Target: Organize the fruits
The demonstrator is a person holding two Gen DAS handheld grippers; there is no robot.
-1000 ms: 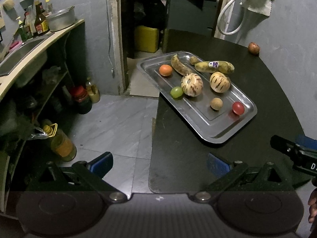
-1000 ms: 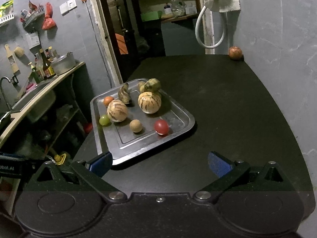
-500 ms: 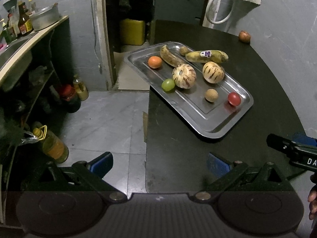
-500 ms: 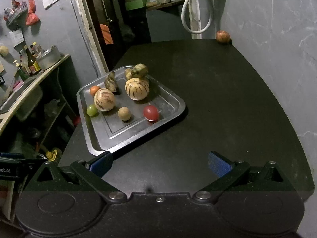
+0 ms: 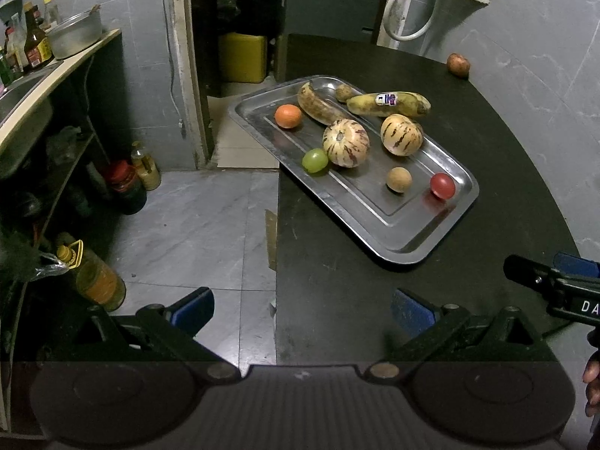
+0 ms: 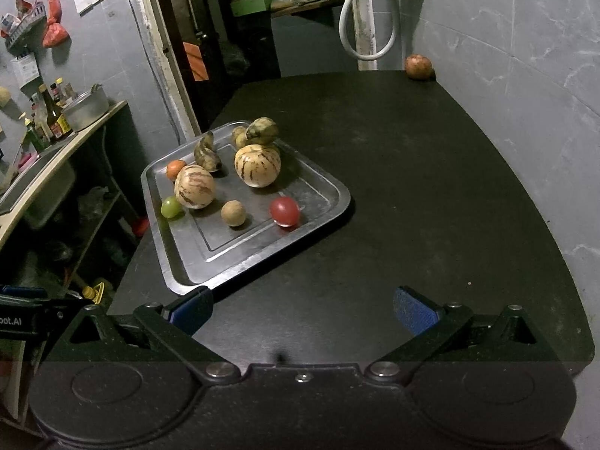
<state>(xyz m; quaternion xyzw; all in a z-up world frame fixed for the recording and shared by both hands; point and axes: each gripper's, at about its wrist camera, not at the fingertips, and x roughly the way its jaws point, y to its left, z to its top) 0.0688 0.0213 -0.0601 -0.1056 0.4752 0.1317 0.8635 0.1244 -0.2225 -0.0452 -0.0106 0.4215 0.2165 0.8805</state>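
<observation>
A shiny metal tray (image 5: 405,240) sits on the dark round desk (image 6: 431,202), at about ten o'clock from the right gripper (image 6: 303,309). On it lie two striped round melons (image 5: 345,143), two spotty bananas (image 5: 388,104), a small red ball-shaped fruit (image 6: 284,210) and a green grape (image 6: 171,206). A lone reddish apple (image 6: 418,67) rests far off at one o'clock by the wall. Both the right gripper and the left gripper (image 5: 302,305) hang with jaws wide, holding nothing.

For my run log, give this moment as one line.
left gripper open, empty | right gripper open, empty | tray holds fruit | one fruit off tray
</observation>
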